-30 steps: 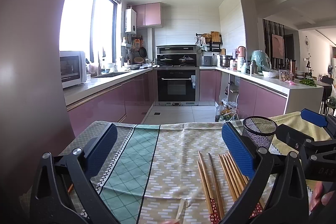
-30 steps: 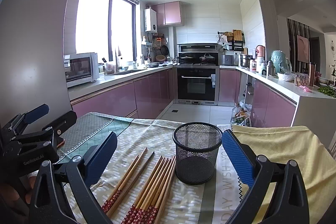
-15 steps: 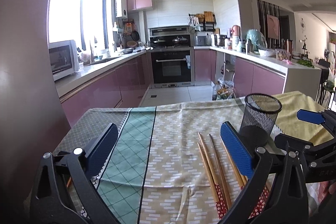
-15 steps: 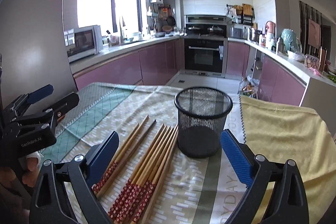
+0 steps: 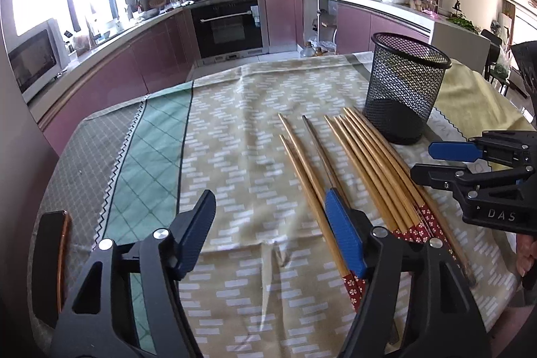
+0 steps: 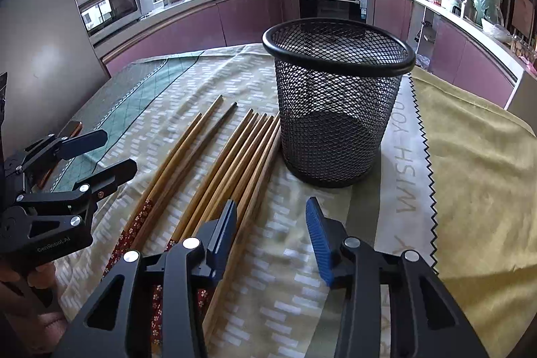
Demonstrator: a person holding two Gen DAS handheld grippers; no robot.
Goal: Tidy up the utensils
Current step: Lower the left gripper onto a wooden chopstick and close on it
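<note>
Chopsticks (image 5: 355, 163) lie flat on the patterned cloth (image 5: 235, 136) that covers the desk, in two loose groups side by side: three to one side, and a tighter bundle of about six whose tips reach just beside the base of the black mesh cup (image 5: 404, 89). Their red flowered ends point to the near edge of the desk; the bare tips point to the far edge. The cup stands upright and holds nothing that can be seen, set toward the far right part of the desk beside a yellow cloth (image 6: 476, 156).

Left tool (image 5: 272, 234) hangs low over the near edge, its jaws closing with only cloth between them; its right pad overlaps the group of three in the picture, but no chopstick is gripped. Right tool (image 6: 272, 237) is also closing, its left pad just over the bundle's outermost stick, with bare cloth in the gap.
</note>
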